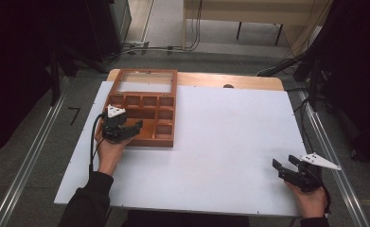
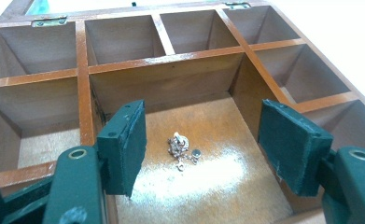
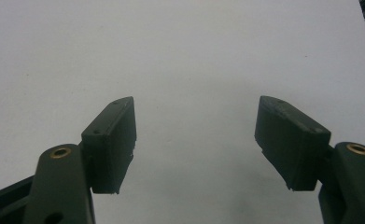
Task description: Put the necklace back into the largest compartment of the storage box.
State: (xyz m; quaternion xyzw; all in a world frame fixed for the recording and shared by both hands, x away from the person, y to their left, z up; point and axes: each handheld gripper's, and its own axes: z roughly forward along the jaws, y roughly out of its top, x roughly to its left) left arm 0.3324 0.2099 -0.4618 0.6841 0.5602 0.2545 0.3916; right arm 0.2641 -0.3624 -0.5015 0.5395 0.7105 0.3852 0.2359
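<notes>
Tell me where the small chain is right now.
The chain lies on the floor of the wooden box's large middle compartment, seen in the left gripper view between the open left gripper.

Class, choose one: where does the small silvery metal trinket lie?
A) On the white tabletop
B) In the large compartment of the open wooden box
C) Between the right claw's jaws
B: the small silvery metal trinket lies on the large compartment's floor in the open wooden box, between the left claw's open jaws.
</notes>
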